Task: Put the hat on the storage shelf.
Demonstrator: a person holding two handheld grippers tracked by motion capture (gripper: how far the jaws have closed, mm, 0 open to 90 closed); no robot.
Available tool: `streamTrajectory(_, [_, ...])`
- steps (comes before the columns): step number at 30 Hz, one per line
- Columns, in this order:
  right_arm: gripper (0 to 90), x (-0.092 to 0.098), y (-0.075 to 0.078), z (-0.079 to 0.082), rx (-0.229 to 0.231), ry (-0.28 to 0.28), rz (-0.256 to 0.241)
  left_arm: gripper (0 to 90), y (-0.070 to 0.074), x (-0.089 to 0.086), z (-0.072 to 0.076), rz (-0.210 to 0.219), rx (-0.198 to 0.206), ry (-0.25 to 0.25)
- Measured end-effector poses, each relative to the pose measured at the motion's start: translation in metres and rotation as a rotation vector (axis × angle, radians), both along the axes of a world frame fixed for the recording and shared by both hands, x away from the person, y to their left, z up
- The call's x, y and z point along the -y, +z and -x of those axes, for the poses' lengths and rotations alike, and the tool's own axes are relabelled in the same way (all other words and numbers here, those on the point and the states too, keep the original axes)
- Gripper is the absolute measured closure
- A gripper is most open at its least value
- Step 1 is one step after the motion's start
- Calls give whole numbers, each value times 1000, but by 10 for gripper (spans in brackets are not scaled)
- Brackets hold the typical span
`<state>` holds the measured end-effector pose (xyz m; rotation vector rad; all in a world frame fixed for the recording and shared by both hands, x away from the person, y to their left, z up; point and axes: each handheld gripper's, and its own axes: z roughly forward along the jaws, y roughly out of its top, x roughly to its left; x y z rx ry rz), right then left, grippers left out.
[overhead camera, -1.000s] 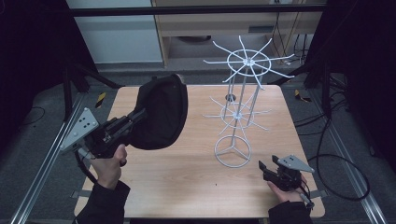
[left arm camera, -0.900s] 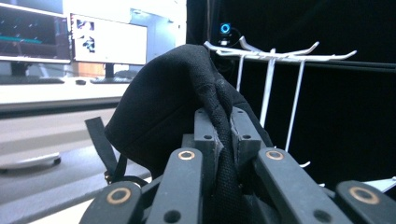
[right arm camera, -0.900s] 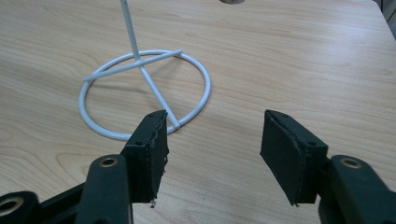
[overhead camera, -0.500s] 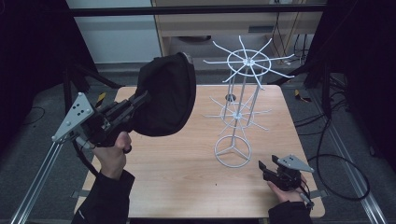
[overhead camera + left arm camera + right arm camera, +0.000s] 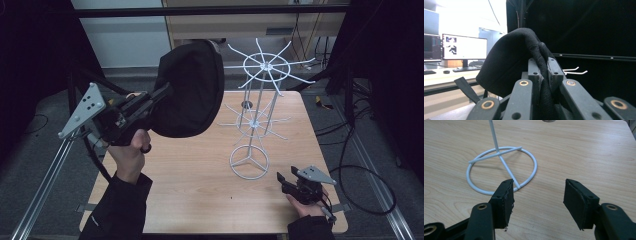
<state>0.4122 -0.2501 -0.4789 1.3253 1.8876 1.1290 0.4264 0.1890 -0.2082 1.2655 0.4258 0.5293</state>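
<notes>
A black knit hat (image 5: 189, 91) hangs in the air over the table's left half, level with the top of the white wire rack (image 5: 261, 100). My left gripper (image 5: 162, 95) is shut on the hat's edge; in the left gripper view the fabric (image 5: 511, 65) is pinched between the two jaws, with my left gripper (image 5: 543, 68) pointing upward. Two white hook tips (image 5: 574, 71) of the rack show just right of the hat. My right gripper (image 5: 281, 181) rests low near the table's front right, open, and its fingers (image 5: 504, 200) stand just short of the rack's ring base (image 5: 501, 170).
The wooden table (image 5: 200, 175) stands between dark curtains and metal frame rails. A small round object (image 5: 246, 104) lies on the table behind the rack. A monitor (image 5: 464, 47) and a keyboard sit far off in the left gripper view.
My left gripper has lifted the hat up and to the right, toward the top of the rack. The right gripper has stayed put.
</notes>
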Motion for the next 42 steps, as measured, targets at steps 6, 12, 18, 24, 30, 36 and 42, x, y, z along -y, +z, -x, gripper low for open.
streamTrajectory(6, [413,0,0,0,-3,6,3,836,-7,13,-15,5,-44,-77])
streamTrajectory(12, [411,0,-1,0,-11,8,2,832,-24,17,-27,0,-109,-113])
streamTrajectory(18, [410,-1,-1,-1,-13,12,10,816,-37,11,-29,-18,-152,-85])
streamTrajectory(24, [408,-2,-1,0,-19,12,8,801,-56,9,-34,-65,-210,-55])
streamTrajectory(30, [400,-2,-2,-1,-20,14,7,790,-67,12,-40,-97,-242,-39])
streamTrajectory(36, [394,-2,-3,-1,-24,15,9,751,-72,22,-42,-155,-252,-9])
streamTrajectory(42, [391,-2,-3,-2,-22,16,14,722,-77,28,-45,-179,-263,-10])
